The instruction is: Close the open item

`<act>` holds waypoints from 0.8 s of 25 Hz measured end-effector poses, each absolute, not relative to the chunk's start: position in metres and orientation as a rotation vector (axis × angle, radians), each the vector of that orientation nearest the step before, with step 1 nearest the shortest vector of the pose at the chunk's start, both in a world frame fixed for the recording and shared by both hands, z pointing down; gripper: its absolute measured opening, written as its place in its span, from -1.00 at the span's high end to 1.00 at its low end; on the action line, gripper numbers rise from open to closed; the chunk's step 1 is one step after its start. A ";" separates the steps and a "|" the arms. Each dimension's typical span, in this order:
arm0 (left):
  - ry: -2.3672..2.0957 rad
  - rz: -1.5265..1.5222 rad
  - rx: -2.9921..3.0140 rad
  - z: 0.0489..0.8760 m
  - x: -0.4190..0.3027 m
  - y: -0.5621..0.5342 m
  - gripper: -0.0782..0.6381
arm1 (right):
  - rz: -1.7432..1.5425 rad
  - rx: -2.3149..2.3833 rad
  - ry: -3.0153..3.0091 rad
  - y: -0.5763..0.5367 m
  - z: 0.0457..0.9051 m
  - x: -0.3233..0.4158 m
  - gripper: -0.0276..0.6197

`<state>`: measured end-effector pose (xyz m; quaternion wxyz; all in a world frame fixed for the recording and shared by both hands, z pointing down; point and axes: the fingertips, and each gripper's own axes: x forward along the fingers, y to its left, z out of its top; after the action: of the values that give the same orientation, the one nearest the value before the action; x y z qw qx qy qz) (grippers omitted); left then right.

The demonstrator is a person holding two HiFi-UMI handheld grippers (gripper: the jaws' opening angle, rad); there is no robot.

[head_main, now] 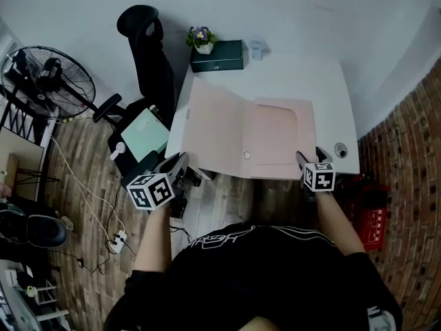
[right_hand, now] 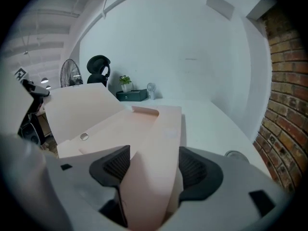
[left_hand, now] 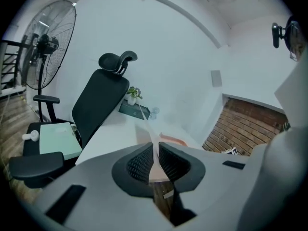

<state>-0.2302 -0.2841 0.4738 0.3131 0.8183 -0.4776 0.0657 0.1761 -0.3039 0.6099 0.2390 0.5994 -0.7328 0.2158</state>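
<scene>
Head view: pink folder (head_main: 262, 136) spread open along table's (head_main: 324, 81) near edge, long axis left to right, inside facing up, cover overhanging left edge. Dark box (head_main: 218, 55) and plant (head_main: 201, 38) at far left corner; black chair (head_main: 148, 67) just beyond left edge. Left gripper (head_main: 182, 164) pinched on cover's edge; right gripper (head_main: 304, 161) clamped on folder's right near corner.

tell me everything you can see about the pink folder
The pink folder looks like thin card or plastic and lies open on the white table, near its front edge. Its left cover is lifted at a slant, its thin edge pinched in the left gripper's jaws. The right half has an inner pocket and a small round fastener; the right gripper's jaws grip its near right flap.
</scene>
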 end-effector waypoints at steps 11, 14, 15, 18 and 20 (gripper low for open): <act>-1.239 0.133 2.254 0.419 -0.165 -0.262 0.64 | 0.731 1.439 -2.158 -0.292 0.602 0.173 -0.12; -1.207 0.135 2.294 0.407 -0.136 -0.254 0.64 | 0.760 1.383 -2.216 -0.284 0.596 0.172 -0.11; -1.194 0.136 2.303 0.404 -0.128 -0.252 0.64 | 0.771 1.363 -2.237 -0.280 0.592 0.172 -0.10; -1.164 0.144 2.332 0.396 -0.102 -0.248 0.64 | 0.811 1.292 -2.317 -0.268 0.575 0.170 -0.06; -1.164 0.172 2.359 0.393 -0.086 -0.246 0.64 | 0.809 1.252 -2.363 -0.260 0.563 0.171 -0.03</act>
<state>-0.0857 -0.2457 0.3930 0.2499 0.8665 -0.4274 0.0632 0.1715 -0.2598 0.5635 0.1730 0.4414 -0.8330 0.2852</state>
